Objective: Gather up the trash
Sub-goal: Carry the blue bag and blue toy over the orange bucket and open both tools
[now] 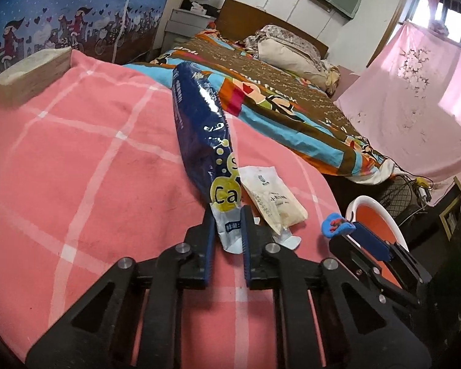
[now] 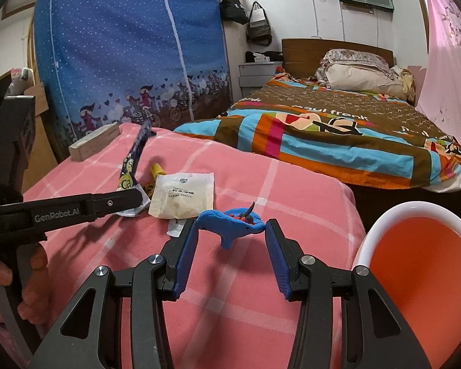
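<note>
Left wrist view: at far left a pale wooden block (image 1: pixel 30 77) sits on the pink checked blanket (image 1: pixel 76 153), well apart from the work. Toward the middle, the left gripper (image 1: pixel 229 230) has its blue pads pressed on the white torn end of a long dark-blue wrapper (image 1: pixel 199 117), which rears up from the blanket and leans away from the camera. Just right of it lies a cream sachet (image 1: pixel 273 196), its near end touching the wrapper's clamped end. Further right the right gripper (image 1: pixel 347 230) holds a crumpled blue scrap (image 1: pixel 336 226) near the white-rimmed orange bin (image 1: pixel 375 215).

Right wrist view: a hand (image 2: pixel 30 279) at the left edge grips the left tool's handle, its arm reaching level across the blanket to the wrapper (image 2: pixel 135 153); the sachet (image 2: pixel 184 196) lies flat beside it. In the middle, the right gripper (image 2: pixel 232 230) stands partly closed, its pads bearing on both ends of the blue scrap (image 2: pixel 230 223), tilted down over the blanket. The bin (image 2: pixel 415 261) gapes at lower right, beside the blanket's edge.

To do this step well, I judge the left grip should stay firm on the thin end — the long wrapper may flop or drag the sachet along — and be lifted clear before swinging rightward. The scrap is nearest the bin, so it should probably go in first, released only once above the opening.
</note>
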`<action>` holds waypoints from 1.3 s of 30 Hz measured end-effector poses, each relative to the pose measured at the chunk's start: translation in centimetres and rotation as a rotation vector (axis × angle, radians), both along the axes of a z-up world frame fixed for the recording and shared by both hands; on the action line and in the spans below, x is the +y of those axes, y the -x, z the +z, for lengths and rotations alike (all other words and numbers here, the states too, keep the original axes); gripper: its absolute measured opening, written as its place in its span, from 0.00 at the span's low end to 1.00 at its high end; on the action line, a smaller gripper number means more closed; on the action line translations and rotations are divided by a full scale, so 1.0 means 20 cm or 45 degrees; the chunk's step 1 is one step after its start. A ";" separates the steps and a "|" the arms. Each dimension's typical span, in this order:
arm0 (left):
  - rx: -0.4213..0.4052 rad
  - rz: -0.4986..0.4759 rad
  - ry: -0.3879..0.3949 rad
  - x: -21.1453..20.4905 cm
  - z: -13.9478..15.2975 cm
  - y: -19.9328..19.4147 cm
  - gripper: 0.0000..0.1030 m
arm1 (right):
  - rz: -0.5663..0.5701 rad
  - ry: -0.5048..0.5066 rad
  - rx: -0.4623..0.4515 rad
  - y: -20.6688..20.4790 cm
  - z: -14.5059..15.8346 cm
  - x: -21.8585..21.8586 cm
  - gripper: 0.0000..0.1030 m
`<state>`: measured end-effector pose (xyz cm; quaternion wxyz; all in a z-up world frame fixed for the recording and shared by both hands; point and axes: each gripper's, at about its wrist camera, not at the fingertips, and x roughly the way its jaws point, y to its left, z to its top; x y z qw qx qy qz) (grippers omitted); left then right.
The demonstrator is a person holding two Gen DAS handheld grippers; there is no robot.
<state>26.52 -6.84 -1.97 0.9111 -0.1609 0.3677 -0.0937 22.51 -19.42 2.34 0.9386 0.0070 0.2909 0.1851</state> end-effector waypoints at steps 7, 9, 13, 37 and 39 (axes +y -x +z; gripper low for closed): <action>-0.165 -0.012 -0.077 -0.04 0.05 0.11 0.17 | 0.003 -0.036 -0.044 0.03 0.01 -0.01 0.42; -0.227 -0.017 -0.100 -0.05 0.07 0.14 0.17 | 0.001 -0.062 -0.076 0.05 0.02 -0.03 0.42; -0.346 -0.023 -0.147 -0.08 0.12 0.19 0.17 | -0.013 -0.130 -0.190 0.11 0.07 -0.07 0.42; -0.757 -0.253 -0.268 -0.40 0.32 0.38 0.17 | -0.346 -0.353 -0.705 0.41 0.28 -0.48 0.44; -0.740 -0.287 -0.253 -0.44 0.32 0.37 0.17 | -0.374 -0.352 -0.697 0.42 0.27 -0.51 0.44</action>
